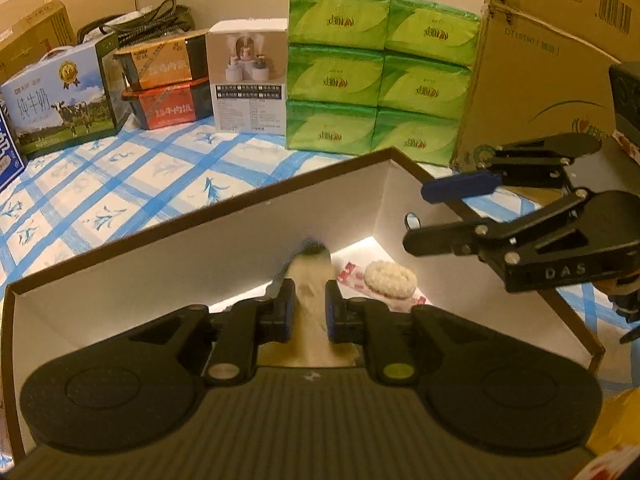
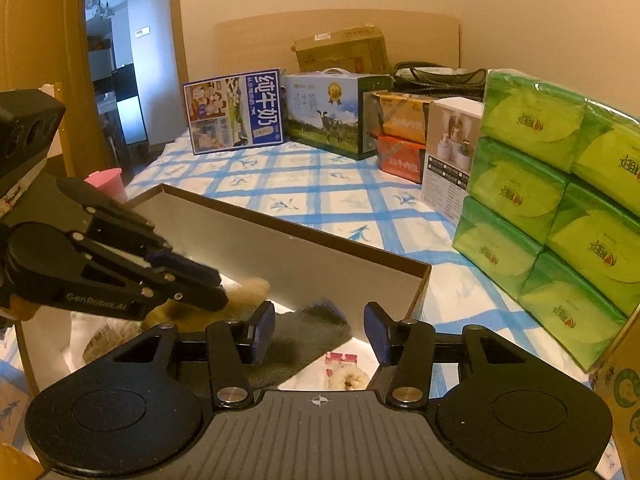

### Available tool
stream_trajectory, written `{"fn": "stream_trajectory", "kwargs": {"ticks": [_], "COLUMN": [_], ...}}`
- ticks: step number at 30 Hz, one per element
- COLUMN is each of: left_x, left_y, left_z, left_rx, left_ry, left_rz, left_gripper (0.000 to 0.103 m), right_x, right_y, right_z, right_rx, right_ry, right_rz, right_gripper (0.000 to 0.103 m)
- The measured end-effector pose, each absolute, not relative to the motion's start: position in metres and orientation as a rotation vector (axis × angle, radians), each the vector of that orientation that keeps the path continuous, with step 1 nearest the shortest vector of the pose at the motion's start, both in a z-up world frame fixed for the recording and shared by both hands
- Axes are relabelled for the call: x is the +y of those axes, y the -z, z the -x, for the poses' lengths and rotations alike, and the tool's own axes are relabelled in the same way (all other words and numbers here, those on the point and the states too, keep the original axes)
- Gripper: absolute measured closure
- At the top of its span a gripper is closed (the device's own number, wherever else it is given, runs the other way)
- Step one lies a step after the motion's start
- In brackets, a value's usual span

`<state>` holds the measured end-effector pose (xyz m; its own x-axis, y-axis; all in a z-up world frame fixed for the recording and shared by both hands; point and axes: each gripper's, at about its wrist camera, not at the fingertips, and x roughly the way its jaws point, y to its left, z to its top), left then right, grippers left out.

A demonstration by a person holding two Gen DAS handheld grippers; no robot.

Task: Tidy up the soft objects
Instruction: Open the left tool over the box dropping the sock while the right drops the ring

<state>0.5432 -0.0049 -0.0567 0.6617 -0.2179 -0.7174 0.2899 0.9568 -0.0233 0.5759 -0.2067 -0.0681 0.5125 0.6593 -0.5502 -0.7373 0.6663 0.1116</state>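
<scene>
Left tool [image 1: 310,312] is pinching a tan fuzzy soft piece [image 1: 310,280], pads pressed on both its sides. The piece's long axis runs straight out along the tool's fingers, and its dark far tip rests at the box's far wall. Both tools are over the open cardboard box [image 1: 200,216], brown outside and pale inside, which sits on the bed's blue-checked sheet [image 1: 120,184].

Right tool [image 2: 320,330] is spread, nothing between the pads. Directly below and ahead of it lies a flat dark grey felt-like cloth [image 2: 308,332] on the box floor. Its long axis appears to run across the gap towards the box's far right corner.

A small cream fluffy ring [image 1: 390,276] on a red-and-white wrapper sits near the box's right wall, just right of the left tool.

My read: the right hand is nearer the ring, and the left needs to let go before anything else. Stacked green tissue packs [image 1: 376,76] stand past the box, glossy film, squashy.
</scene>
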Motion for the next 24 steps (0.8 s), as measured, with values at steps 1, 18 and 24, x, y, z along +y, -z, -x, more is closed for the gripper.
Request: {"fn": "stream_trajectory", "kwargs": {"ticks": [1, 18, 24], "left_x": [-0.006, 0.011, 0.015], "left_y": [0.056, 0.050, 0.042], "left_z": [-0.544, -0.538, -0.532], "left_rx": [0.792, 0.801, 0.800], "left_ry": [0.287, 0.255, 0.244], "left_rz": [-0.095, -0.041, -0.030], "left_gripper": [0.090, 0.061, 0.060], "right_x": [-0.208, -0.211, -0.215], "right_y": [0.068, 0.067, 0.061], "right_z": [-0.575, -0.559, -0.555], "right_rx": [0.597, 0.612, 0.612], "right_ry": [-0.843, -0.895, -0.880], "right_rz": [0.141, 0.166, 0.161], "right_gripper": [0.053, 0.053, 0.053]}}
